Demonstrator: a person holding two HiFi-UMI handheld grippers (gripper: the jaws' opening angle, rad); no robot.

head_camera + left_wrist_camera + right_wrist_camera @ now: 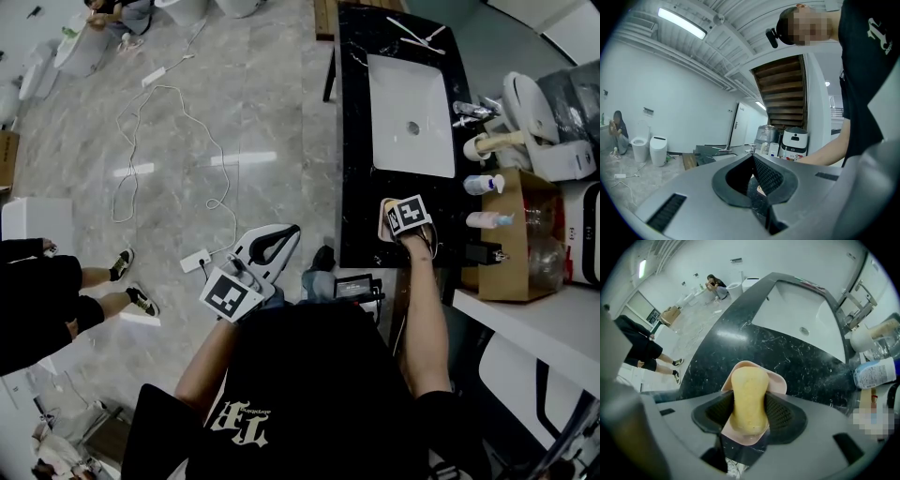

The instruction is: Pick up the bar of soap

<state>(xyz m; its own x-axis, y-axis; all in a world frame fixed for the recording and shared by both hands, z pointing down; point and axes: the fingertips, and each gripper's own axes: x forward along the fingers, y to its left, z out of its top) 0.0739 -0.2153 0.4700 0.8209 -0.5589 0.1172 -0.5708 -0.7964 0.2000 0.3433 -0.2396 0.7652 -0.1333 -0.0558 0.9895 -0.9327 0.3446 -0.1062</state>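
A yellow bar of soap (749, 397) lies on a pale pink soap dish (777, 383) at the near edge of the black counter (740, 338). My right gripper (749, 412) straddles it, with both ribbed pads pressed against the bar's sides: shut on it, the bar still over the dish. In the head view this gripper (409, 217) sits over the dish (385, 221), hiding the soap. My left gripper (279, 240) hangs off the counter over the floor, jaws shut and holding nothing (752, 159).
A white sink (410, 112) is set into the black counter (354, 141), with a faucet (472, 112) at its right. Bottles (484, 185) and a cardboard box (527, 234) stand right of the dish. A cable (141, 141) and a bystander's legs (66, 286) are on the floor.
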